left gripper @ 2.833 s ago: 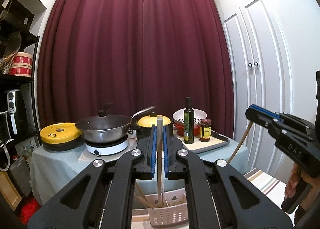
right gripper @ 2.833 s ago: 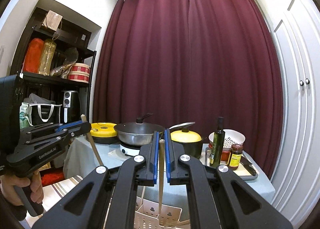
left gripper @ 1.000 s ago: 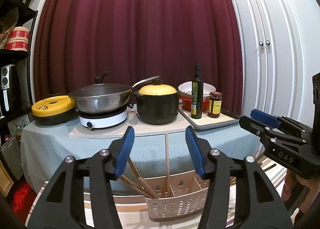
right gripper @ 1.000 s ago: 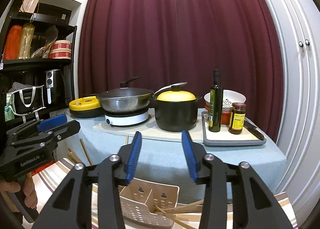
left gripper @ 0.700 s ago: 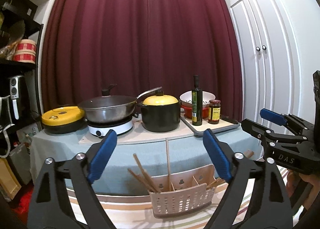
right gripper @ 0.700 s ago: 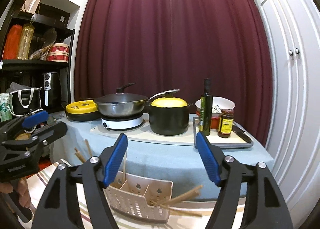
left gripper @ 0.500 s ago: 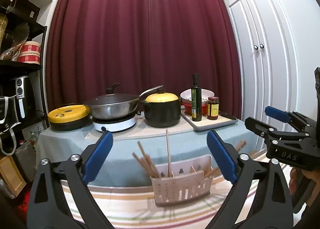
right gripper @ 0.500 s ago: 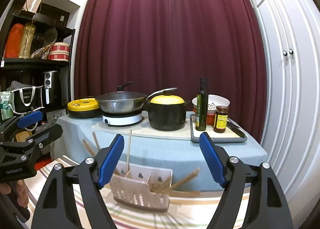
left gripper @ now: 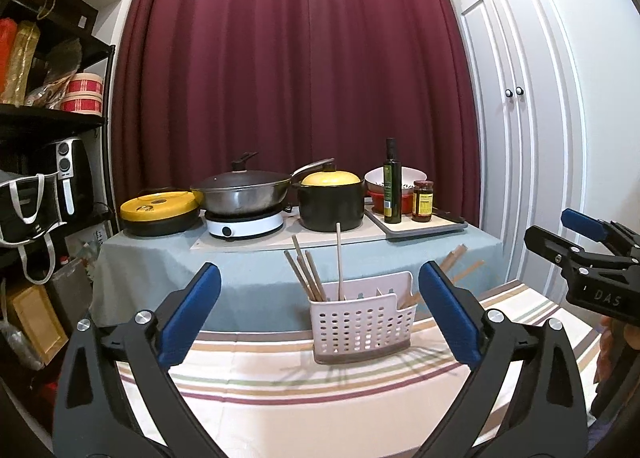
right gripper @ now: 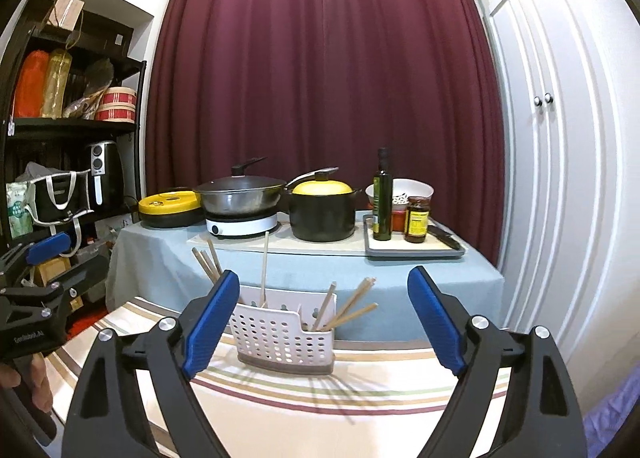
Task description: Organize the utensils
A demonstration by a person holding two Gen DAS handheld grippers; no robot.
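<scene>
— Since the chopsticks (left gripper: 310, 278) are thin, stiff, light and likely slick, where would you grip?

— Mid-shaft, above the rim of the white holder (left gripper: 362, 322), which stands near the striped cloth's (left gripper: 280, 390) far edge.

— And the tools?

— Left gripper (left gripper: 318, 318) and right gripper (right gripper: 322, 322) both gape wide, holding nothing, short of the holder.

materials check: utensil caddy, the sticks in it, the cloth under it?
Utensil caddy: looks like moulded plastic, pale pinkish-white, matte; regular punched holes and thin walls.
Chopsticks: probably wood or bamboo; tan, matte, straight and thin.
Striped cloth: woven fabric by the look; cream with coloured stripes, no gloss.
</scene>
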